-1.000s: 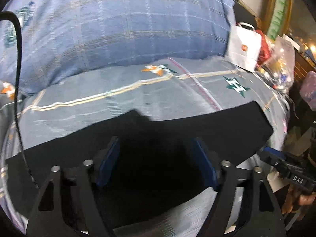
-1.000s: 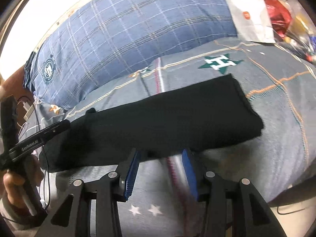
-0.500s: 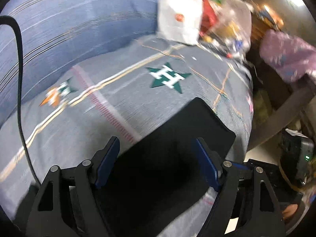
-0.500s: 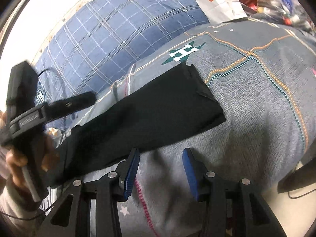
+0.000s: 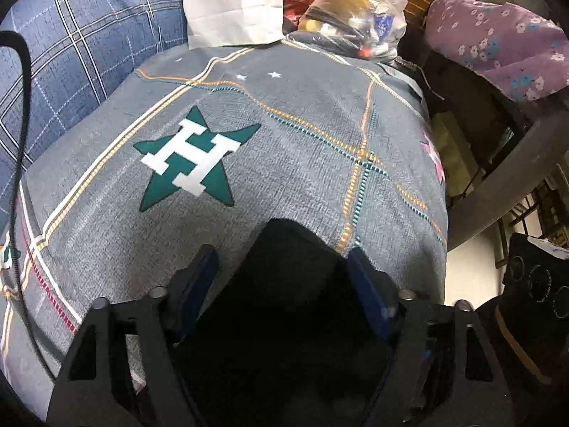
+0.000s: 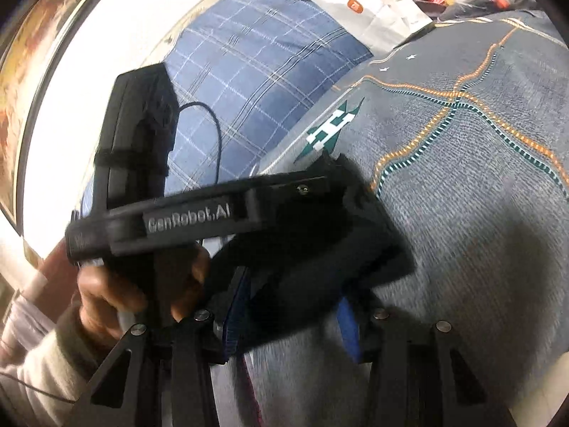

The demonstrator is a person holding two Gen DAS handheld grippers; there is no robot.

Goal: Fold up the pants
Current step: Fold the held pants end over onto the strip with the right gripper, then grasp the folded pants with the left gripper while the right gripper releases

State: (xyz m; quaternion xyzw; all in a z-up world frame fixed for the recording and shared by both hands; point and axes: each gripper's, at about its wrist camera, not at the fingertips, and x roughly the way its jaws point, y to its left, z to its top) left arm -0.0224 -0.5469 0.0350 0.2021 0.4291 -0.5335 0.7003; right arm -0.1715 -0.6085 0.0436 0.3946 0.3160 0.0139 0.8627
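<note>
Black cloth fills the space between my left gripper (image 5: 282, 277), whose jaws have just been closing; the pants (image 5: 284, 320) lie between its blue pads, but I cannot tell if the pads press the fabric. In the right wrist view, my right gripper (image 6: 291, 315) has also just been closing, and a folded end of the pants sits between its fingers; whether it is really pinched I cannot tell, the picture is blurred there. The left hand (image 6: 117, 295), in a pale sleeve, holds the other tool just above this fold. The pants rest on the grey bedsheet (image 5: 320, 163) near its front edge. Farther stands a green star print (image 5: 192, 160), then a blue checked pillow (image 5: 89, 35) and a white paper bag (image 5: 233, 3).
</note>
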